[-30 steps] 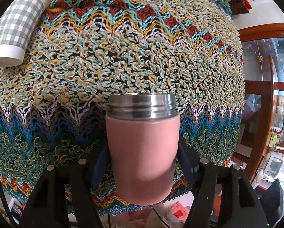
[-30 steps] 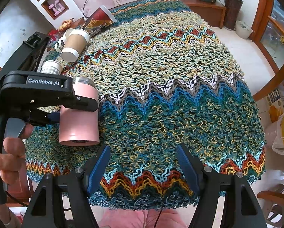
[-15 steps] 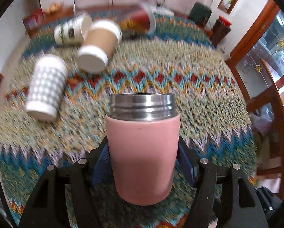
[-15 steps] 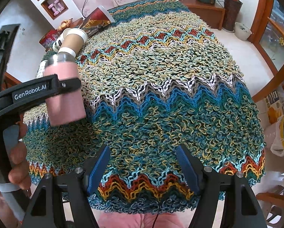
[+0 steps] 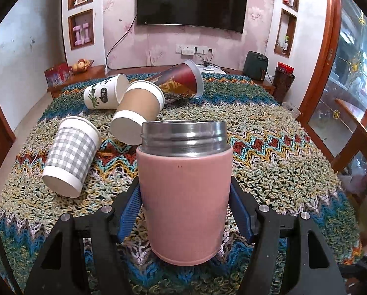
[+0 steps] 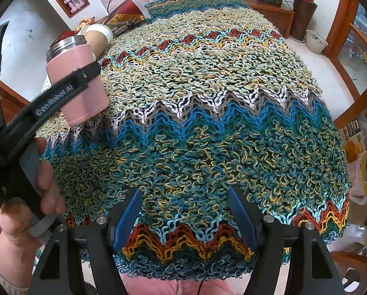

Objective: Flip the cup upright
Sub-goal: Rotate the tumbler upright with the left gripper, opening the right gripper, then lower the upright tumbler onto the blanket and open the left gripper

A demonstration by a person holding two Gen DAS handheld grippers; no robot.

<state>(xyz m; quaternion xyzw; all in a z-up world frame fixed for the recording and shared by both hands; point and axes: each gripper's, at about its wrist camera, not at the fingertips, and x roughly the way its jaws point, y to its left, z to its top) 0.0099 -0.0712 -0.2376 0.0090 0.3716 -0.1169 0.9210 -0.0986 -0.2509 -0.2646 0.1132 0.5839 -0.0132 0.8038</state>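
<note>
A pink cup with a steel rim (image 5: 184, 194) is held between the blue pads of my left gripper (image 5: 184, 211), which is shut on it. The steel mouth points up and the cup stands nearly upright. In the right wrist view the cup (image 6: 77, 81) leans slightly and is held just above the knitted cloth (image 6: 208, 98) at the table's left side. My right gripper (image 6: 184, 211) is open and empty over the table's near edge.
Several paper cups lie on their sides behind the pink cup: a grey checked one (image 5: 70, 157), a brown one (image 5: 138, 110), a white one with leaves (image 5: 104, 94) and a tall red one (image 5: 181, 81). A wooden chair (image 5: 355, 137) stands right.
My left gripper has tilted up, turning the pink cup from lying flat to nearly upright and lifting it off the cloth. The right gripper has stayed still and open.
</note>
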